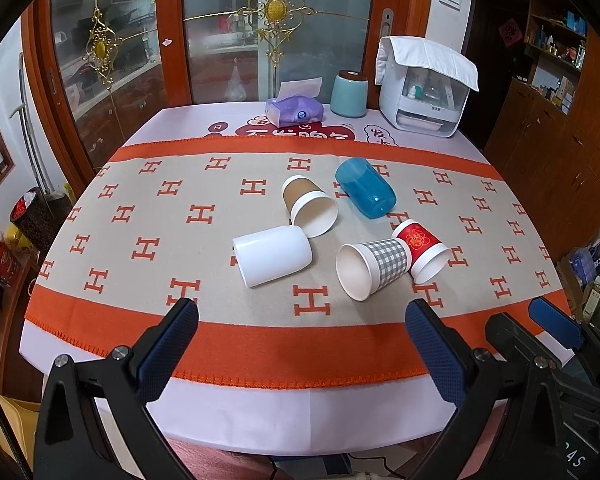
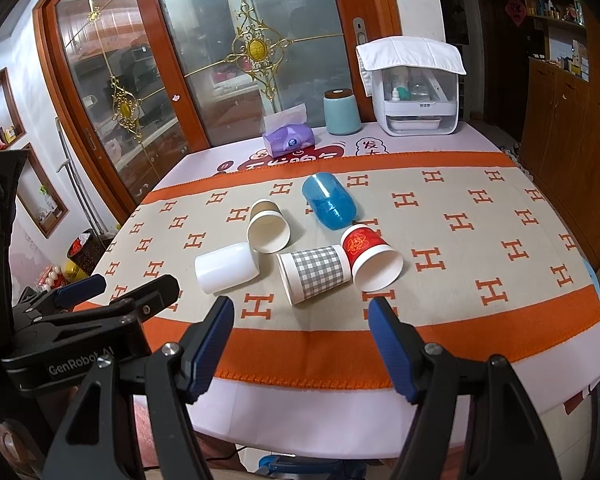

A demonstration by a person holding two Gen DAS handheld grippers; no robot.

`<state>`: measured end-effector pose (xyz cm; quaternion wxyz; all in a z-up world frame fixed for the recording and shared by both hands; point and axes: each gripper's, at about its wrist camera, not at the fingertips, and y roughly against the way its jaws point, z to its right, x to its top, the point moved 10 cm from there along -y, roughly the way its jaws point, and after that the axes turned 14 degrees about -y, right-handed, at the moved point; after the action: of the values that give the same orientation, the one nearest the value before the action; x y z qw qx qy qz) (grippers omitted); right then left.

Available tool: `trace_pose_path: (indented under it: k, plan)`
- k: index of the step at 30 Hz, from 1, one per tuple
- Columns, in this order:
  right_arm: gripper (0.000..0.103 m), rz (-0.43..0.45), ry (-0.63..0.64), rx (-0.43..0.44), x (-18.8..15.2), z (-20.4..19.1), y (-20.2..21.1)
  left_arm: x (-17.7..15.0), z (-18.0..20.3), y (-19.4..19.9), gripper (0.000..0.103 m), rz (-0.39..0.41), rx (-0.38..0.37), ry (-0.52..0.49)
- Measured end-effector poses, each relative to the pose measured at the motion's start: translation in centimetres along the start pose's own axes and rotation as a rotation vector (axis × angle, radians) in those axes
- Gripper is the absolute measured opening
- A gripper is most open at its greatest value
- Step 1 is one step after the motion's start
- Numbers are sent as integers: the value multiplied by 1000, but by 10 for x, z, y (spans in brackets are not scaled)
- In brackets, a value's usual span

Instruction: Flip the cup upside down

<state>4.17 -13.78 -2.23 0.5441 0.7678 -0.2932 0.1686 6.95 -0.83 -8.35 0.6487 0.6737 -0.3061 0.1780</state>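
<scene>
Both grippers' jaws spread, empty, at table (image 1: 228, 412) near edge; cups clustered mid-cloth, bare cloth around.

Table (image 1: 260, 420) under a pale lilac printed cover; over it an orange-bordered beige woven cloth (image 1: 100, 240) patterned with orange H marks. On the cloth, five cups on their sides, clustered: white plastic (image 1: 272, 256), brown paper (image 1: 310, 206), translucent blue plastic (image 1: 366, 189), grey-checked paper (image 1: 374, 268), red paper (image 1: 422, 250). At the far edge: purple tissue pack (image 1: 295, 110), pale green canister (image 1: 349, 94), white appliance (image 1: 424, 88).
</scene>
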Motion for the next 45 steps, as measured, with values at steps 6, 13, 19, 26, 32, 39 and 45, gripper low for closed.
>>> trace_pose_path:
  k: [6,13,19,26,32,39,45]
  plan:
    - [70,0,-1,0,0,0,0,-1,-1,0,102,-2,3,-2]
    - [70,2,-1,0,0,-1,0,-3,-2,1,102,0,5,-2]
    - [70,3,-1,1,1,0,0,-3,-2,2,102,0,4,-2]
    - [70,3,-1,2,1,-1,0,-2,-2,2,102,-1,4,-2]
    - [70,4,-2,4,1,-1,1,-3,-2,2,102,0,-1,0]
    - [70,6,-2,6,3,-1,1,3,-1,4,102,7,4,-5]
    - [70,9,0,5,2,-1,1,5,-1,4,101,10,10,-12]
